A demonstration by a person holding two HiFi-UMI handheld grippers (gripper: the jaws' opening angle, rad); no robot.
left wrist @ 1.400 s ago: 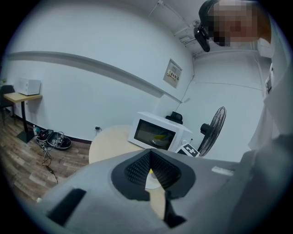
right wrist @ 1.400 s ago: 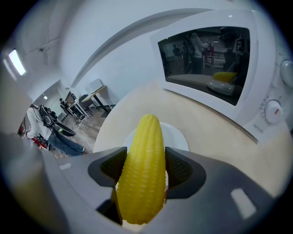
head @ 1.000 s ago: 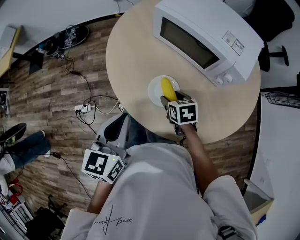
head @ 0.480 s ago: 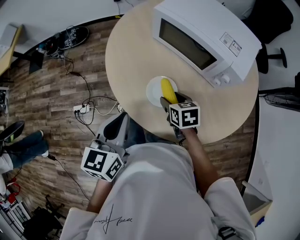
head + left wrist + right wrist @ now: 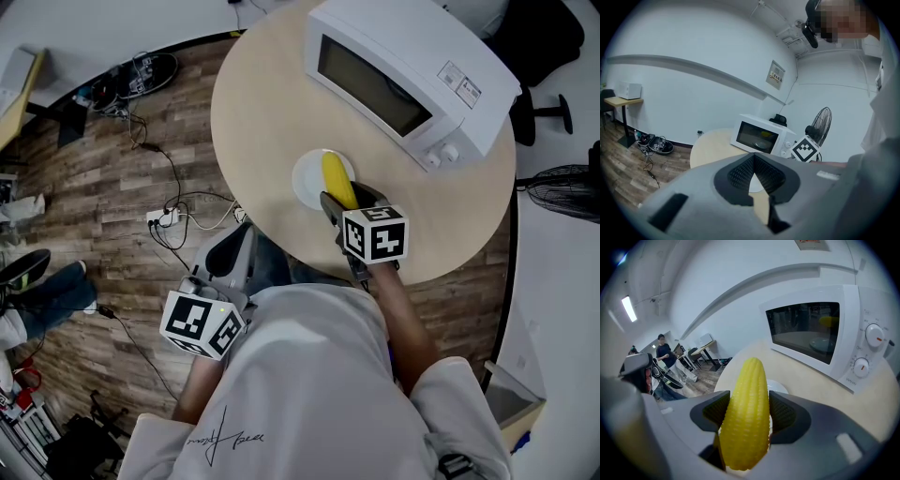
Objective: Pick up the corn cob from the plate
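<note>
Right gripper view shows right hand-held gripper (image 5: 749, 412) clamping corn cob (image 5: 745, 427) over plate (image 5: 777, 385).

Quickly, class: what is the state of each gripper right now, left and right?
Left gripper: shut, nothing between its jaws.
Right gripper: shut on the corn cob, over the white plate.

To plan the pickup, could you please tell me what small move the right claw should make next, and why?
Probably lift the right claw straight up. Its jaws are closed on the corn cob, which lies over the white plate, so the grasp looks made and only raising remains.
</note>
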